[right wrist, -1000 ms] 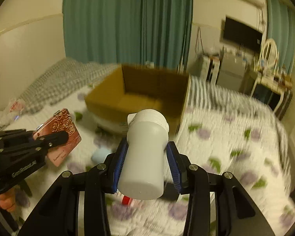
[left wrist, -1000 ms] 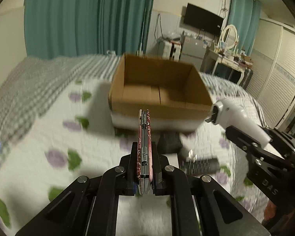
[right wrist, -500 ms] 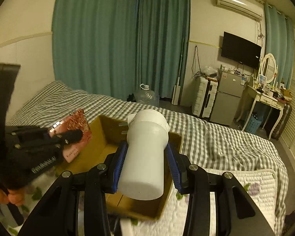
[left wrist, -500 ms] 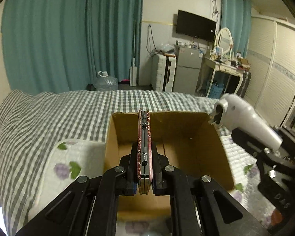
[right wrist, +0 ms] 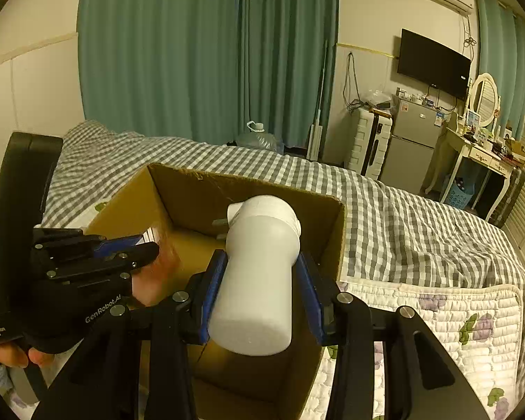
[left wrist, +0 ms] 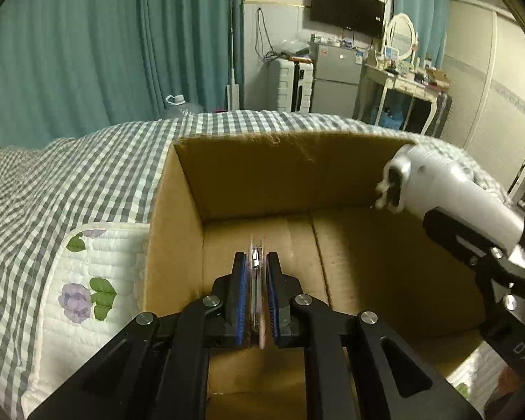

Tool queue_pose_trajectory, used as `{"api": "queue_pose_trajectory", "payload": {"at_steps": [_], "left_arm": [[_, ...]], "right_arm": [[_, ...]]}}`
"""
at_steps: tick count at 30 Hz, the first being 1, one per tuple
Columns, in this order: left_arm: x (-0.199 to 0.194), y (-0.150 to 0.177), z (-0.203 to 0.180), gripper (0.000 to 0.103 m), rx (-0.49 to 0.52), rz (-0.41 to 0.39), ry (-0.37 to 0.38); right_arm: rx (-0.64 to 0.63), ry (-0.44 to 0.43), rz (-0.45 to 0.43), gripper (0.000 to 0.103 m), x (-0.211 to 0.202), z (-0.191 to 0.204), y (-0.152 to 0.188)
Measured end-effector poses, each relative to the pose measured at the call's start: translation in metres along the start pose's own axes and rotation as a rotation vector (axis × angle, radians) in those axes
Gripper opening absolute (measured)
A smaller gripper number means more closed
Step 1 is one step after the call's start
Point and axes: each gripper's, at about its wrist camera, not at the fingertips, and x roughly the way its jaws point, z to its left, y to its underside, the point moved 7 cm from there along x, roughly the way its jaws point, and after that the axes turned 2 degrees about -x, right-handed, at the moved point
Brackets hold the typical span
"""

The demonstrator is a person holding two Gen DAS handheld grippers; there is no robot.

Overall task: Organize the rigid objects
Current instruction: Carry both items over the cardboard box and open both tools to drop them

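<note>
Left wrist view: left gripper at bottom center, slightly parted around a blurred flat case over the cardboard box; right gripper pinches a white bottle.

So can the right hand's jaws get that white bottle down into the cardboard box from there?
Probably yes: the right gripper holds the white bottle above the open cardboard box, whose floor below looks bare; the left gripper hangs off to one side.
</note>
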Motion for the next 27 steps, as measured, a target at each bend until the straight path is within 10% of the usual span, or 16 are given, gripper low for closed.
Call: {"api": "queue_pose_trajectory", "payload": {"at_steps": [3,27], "left_arm": [[-0.009,-0.003,0.001,0.049,-0.004,-0.013,-0.002],[-0.150,0.055,0.004,0.067,-0.036,-0.150,0.019]], "right_arm": [[0.023,-0.007,-0.009,0.066,-0.004,-0.004,-0.002],[-0.080,0.077,-0.041,0.096,-0.127,0.029,0.056]]}}
